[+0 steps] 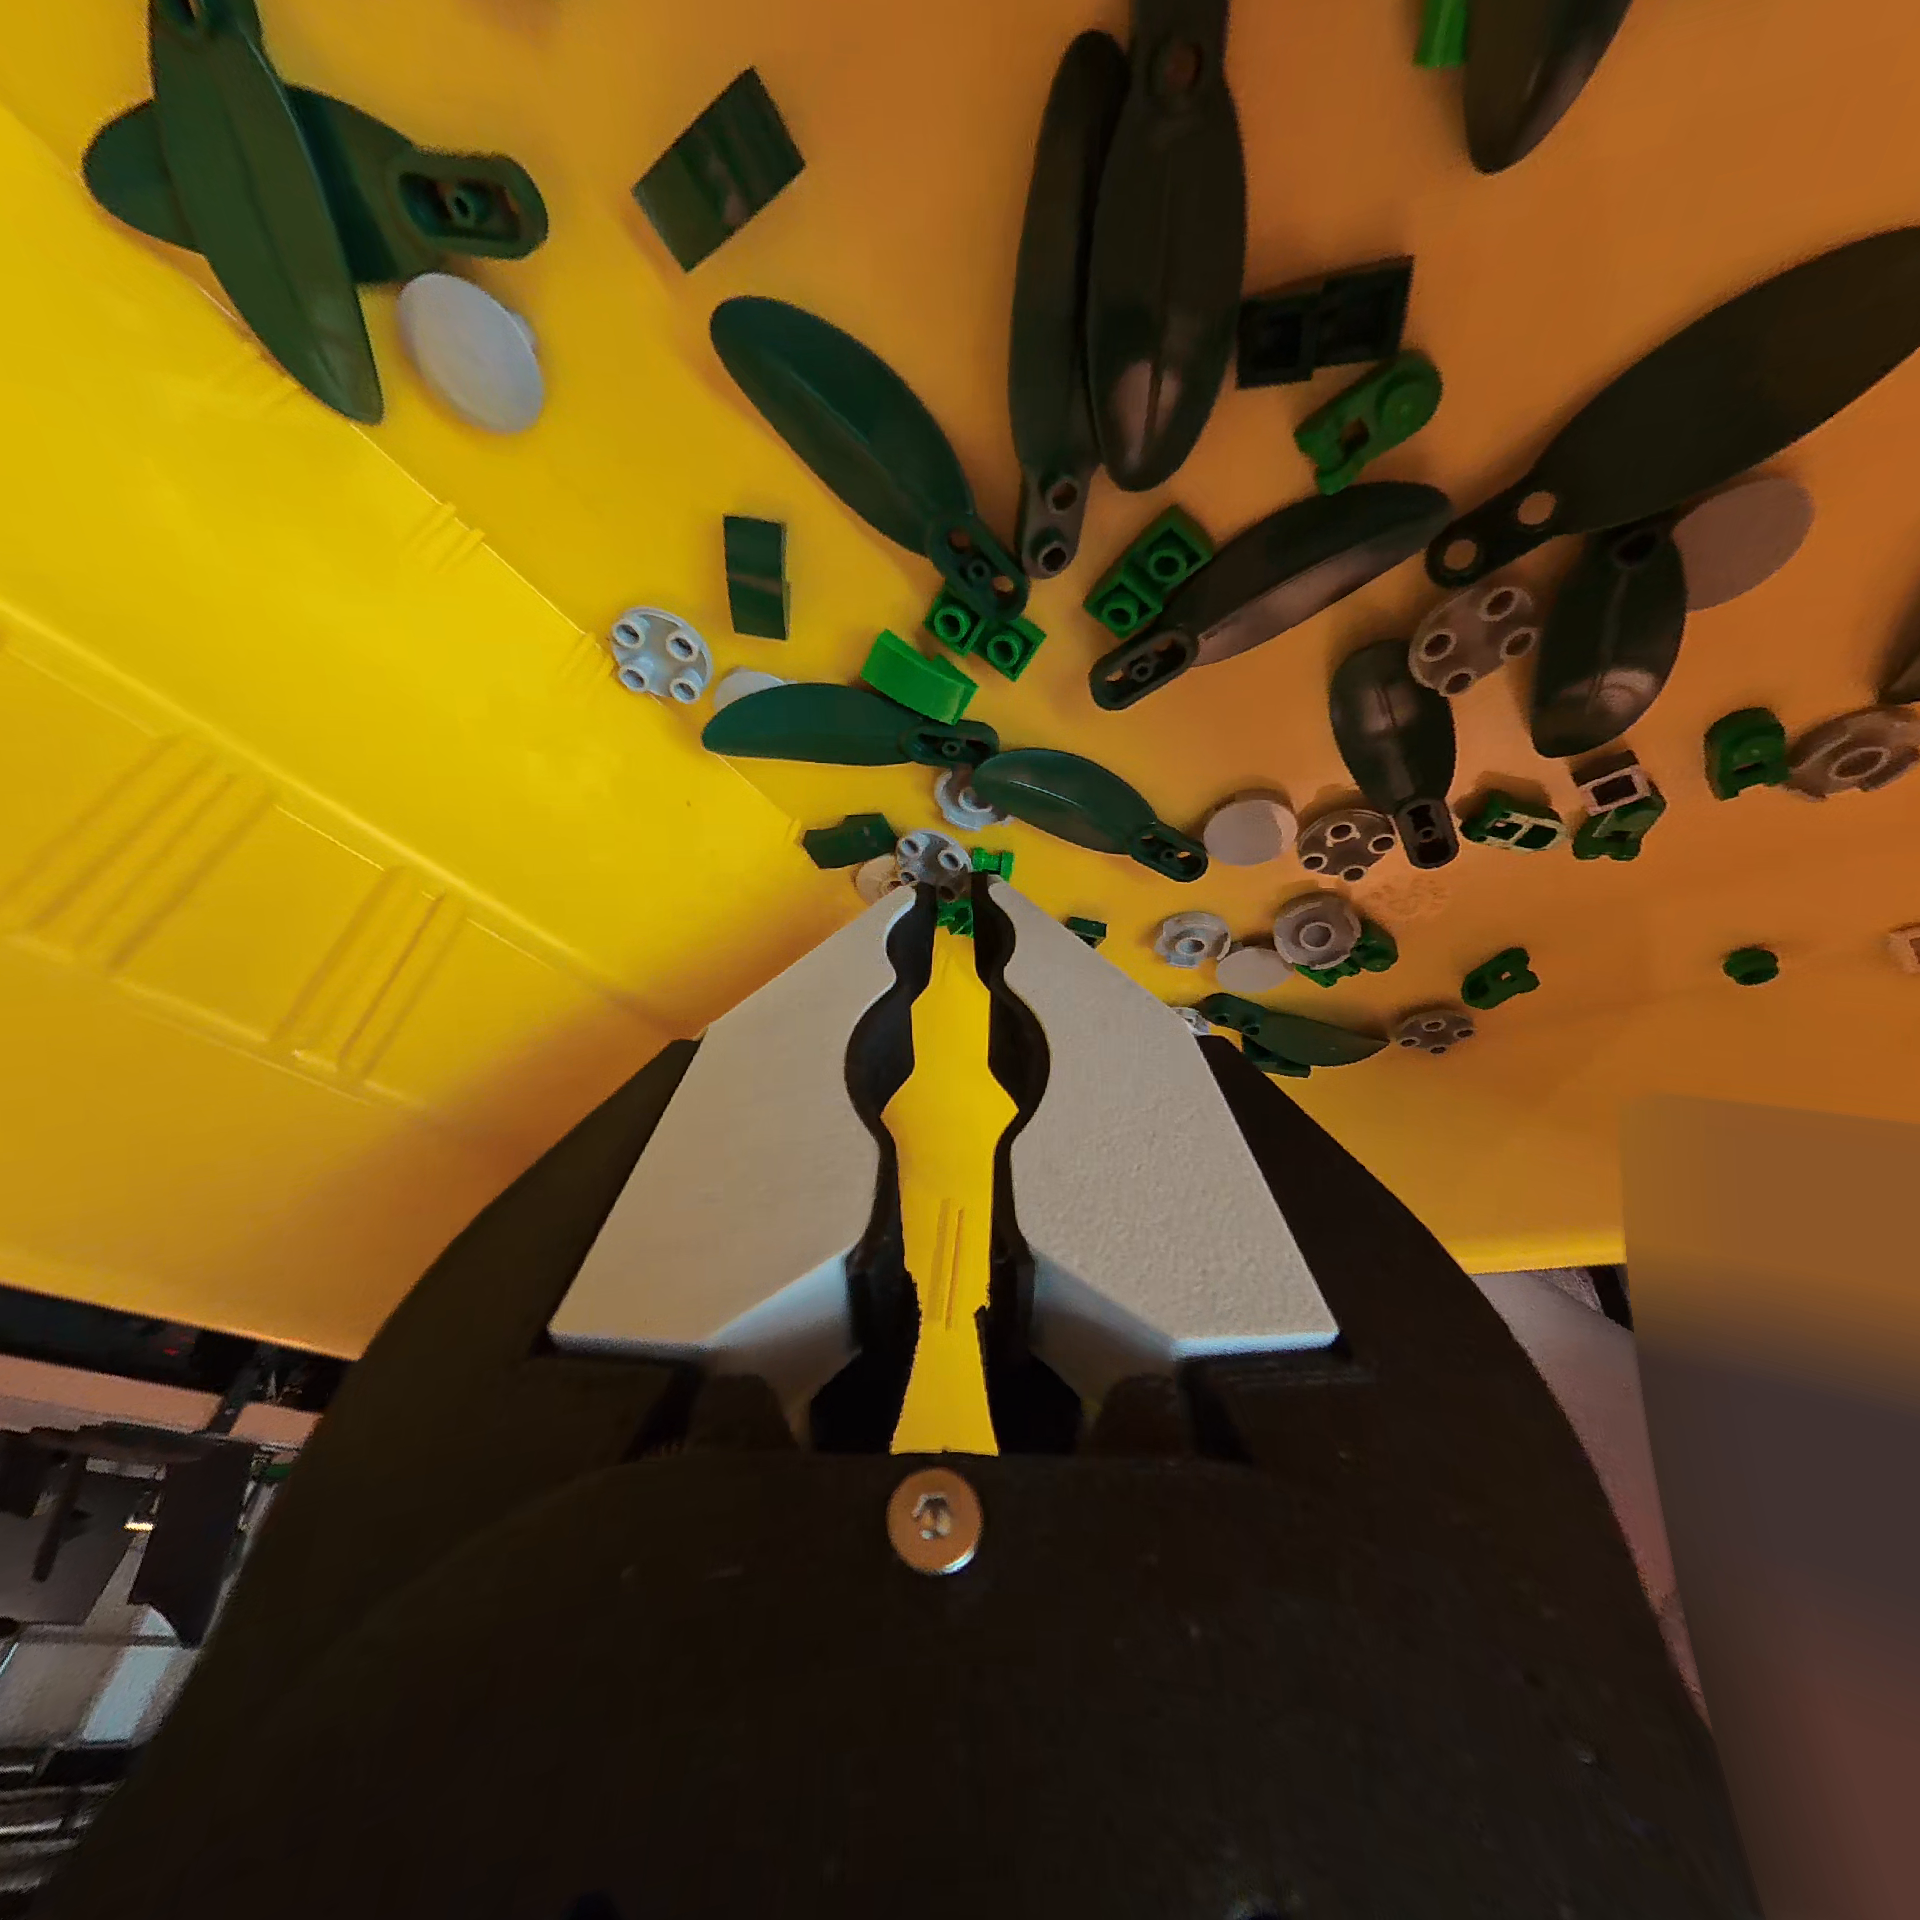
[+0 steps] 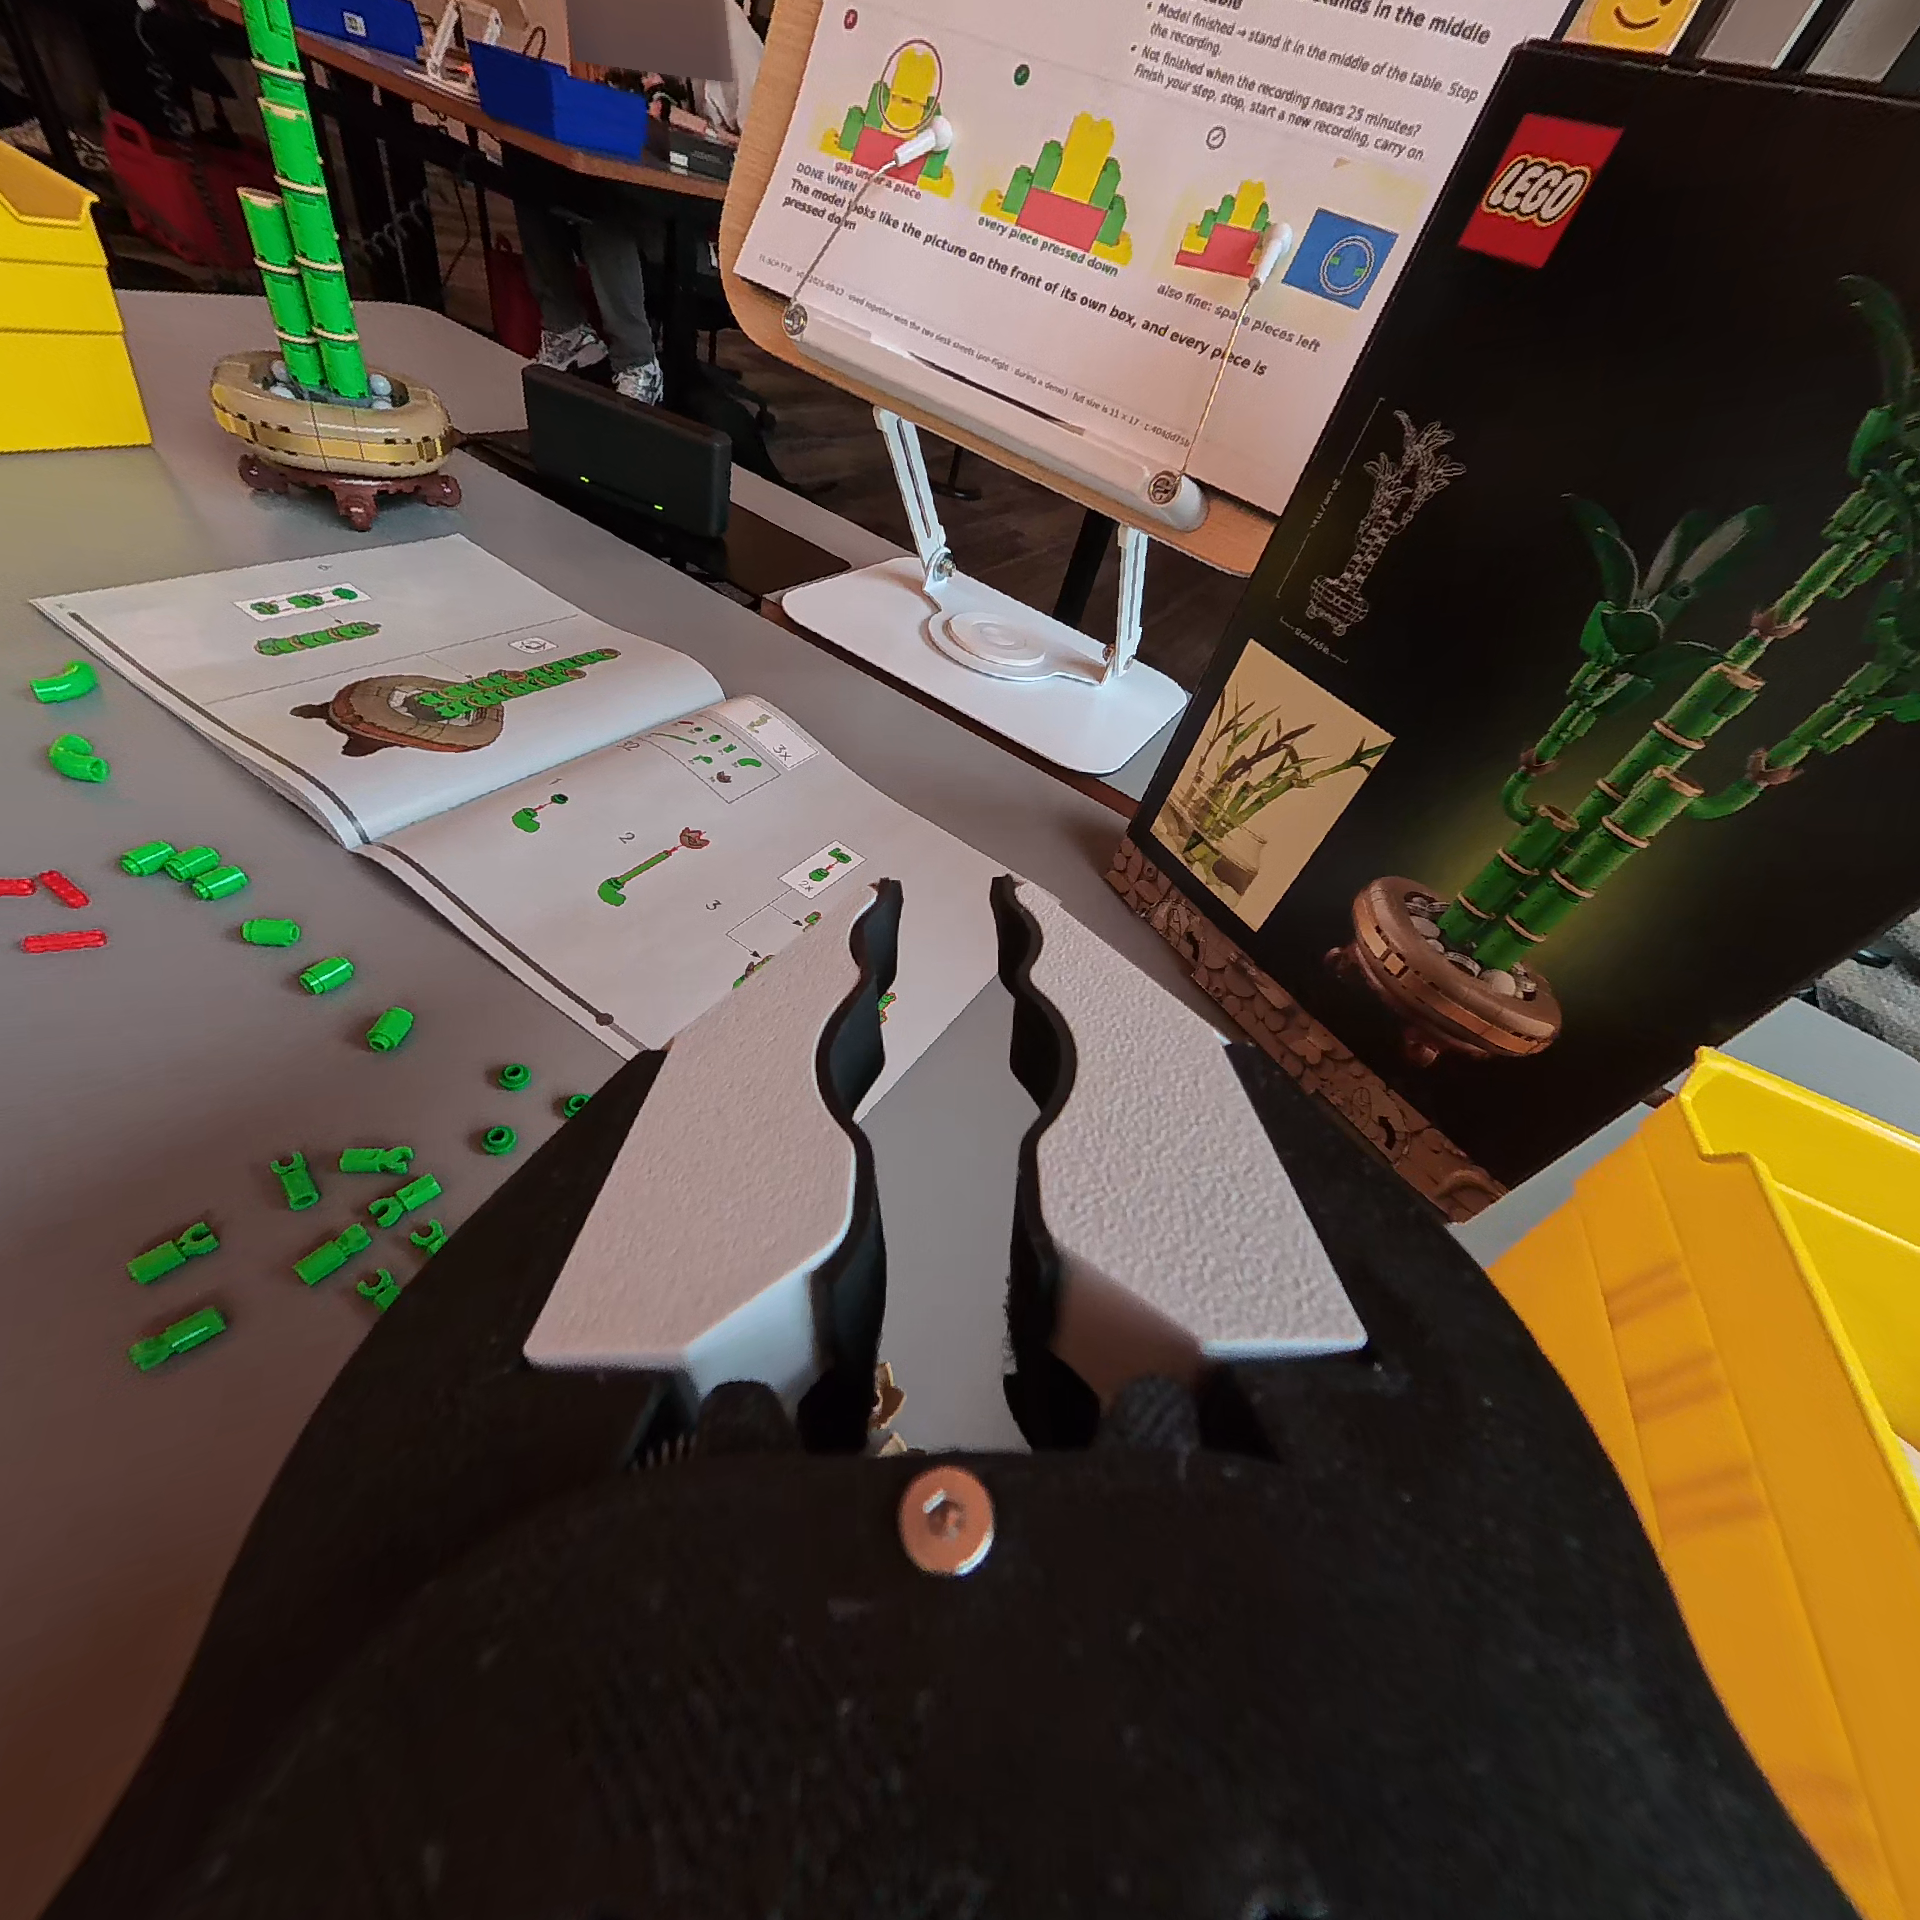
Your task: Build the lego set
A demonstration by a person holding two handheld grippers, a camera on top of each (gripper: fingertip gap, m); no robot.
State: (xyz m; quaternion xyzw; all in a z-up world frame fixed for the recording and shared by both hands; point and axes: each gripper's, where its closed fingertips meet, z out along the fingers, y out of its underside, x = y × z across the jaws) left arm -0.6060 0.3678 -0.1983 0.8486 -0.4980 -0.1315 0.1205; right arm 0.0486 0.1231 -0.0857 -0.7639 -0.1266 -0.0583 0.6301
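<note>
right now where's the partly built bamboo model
In the right wrist view the partly built bamboo model stands upright on the grey table, far left, beside a yellow bin and just beyond the open instruction booklet.

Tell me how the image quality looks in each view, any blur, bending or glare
Left wrist view: strong wide-angle bending; dark leaves near the top edge smear, the yellow bin floor goes orange rightward. Right wrist view: booklet sharp, box edges bow, gripper body soft up close.
</note>
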